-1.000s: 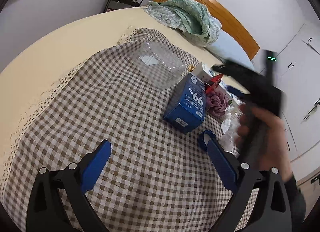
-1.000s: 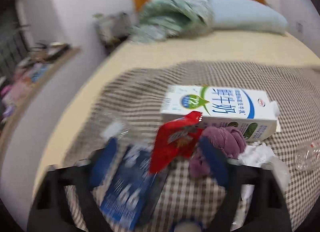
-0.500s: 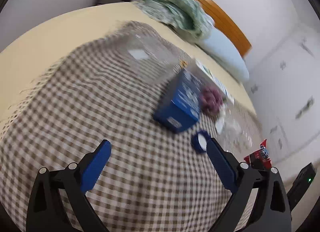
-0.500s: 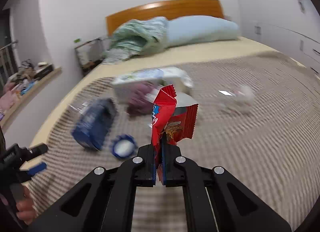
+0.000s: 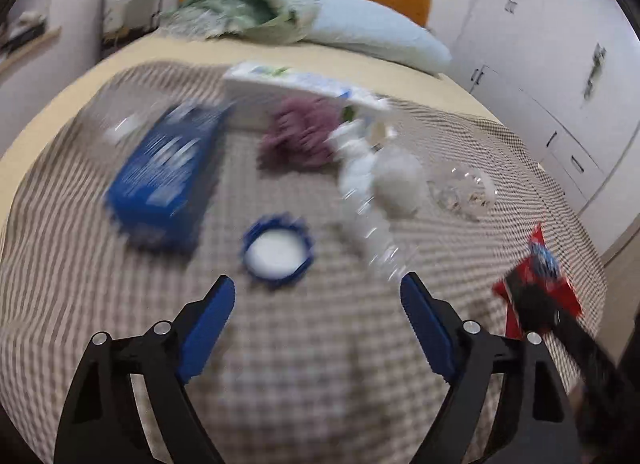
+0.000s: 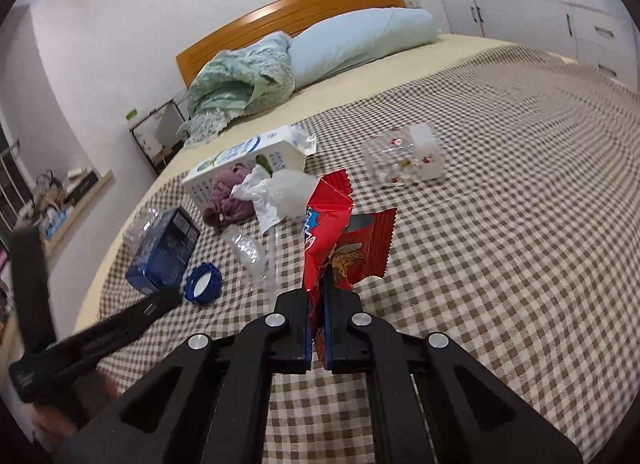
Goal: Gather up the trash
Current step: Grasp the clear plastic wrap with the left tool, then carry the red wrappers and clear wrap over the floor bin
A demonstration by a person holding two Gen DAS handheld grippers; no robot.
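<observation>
Right wrist view: right gripper [image 6: 318, 328] clamped on a red snack wrapper [image 6: 340, 240], centre frame, above the checked cloth [image 6: 500, 264]. Left gripper [image 5: 316, 320], jaws apart and just narrowing with nothing between them, hangs over a blue lid [image 5: 277, 250] at mid-frame. Risk: the thin wrapper may slip free; the flat lid may skid on soft cloth.

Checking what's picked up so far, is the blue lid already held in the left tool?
No, the blue lid lies on the checked cloth ahead of the left tool, whose jaws stand wide apart with nothing between them.
</observation>
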